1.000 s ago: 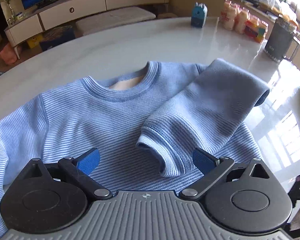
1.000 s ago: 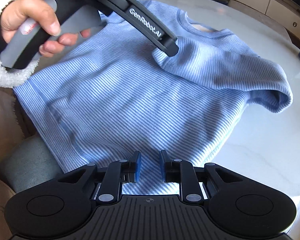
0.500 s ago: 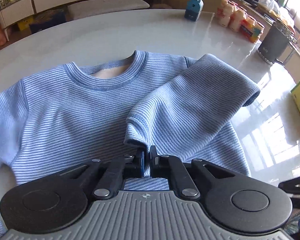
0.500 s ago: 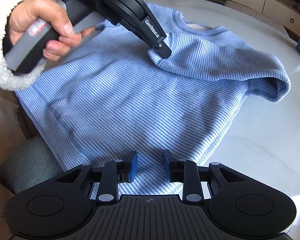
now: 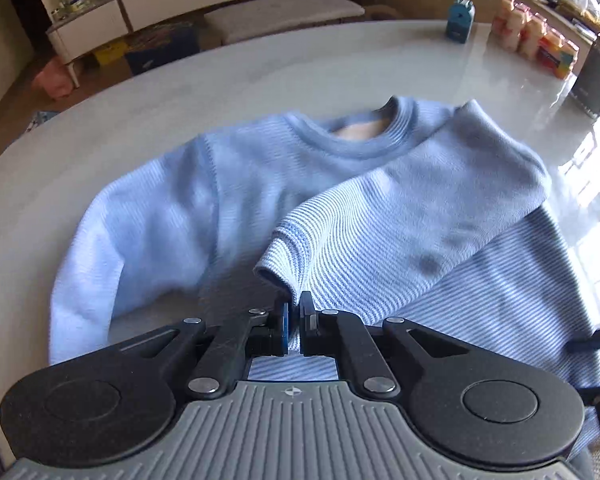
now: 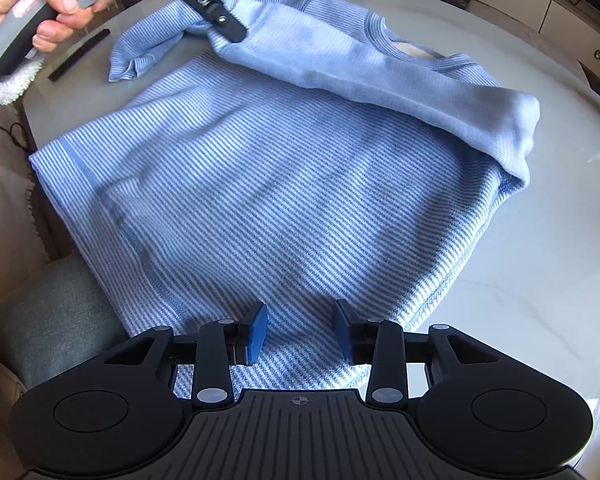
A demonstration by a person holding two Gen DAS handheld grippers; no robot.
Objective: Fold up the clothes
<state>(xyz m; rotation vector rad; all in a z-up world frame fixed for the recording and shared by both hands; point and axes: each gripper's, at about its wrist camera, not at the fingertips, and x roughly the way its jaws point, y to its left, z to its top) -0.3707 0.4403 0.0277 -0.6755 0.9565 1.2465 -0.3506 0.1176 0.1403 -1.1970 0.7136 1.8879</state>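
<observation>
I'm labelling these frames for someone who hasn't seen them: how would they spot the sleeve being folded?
On the white table lies a blue striped sweater. One sleeve crosses its chest below the collar, cuff pinched in the left tongs; the other sleeve lies bunched, ungripped.

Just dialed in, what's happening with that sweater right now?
A person is folding a blue striped sweater spread on a white table. The left tool is shut on the cuff of the right sleeve and holds it across the chest toward the other side. The right tool hovers open above the hem, gripping nothing. The left sleeve lies unfolded.
</observation>
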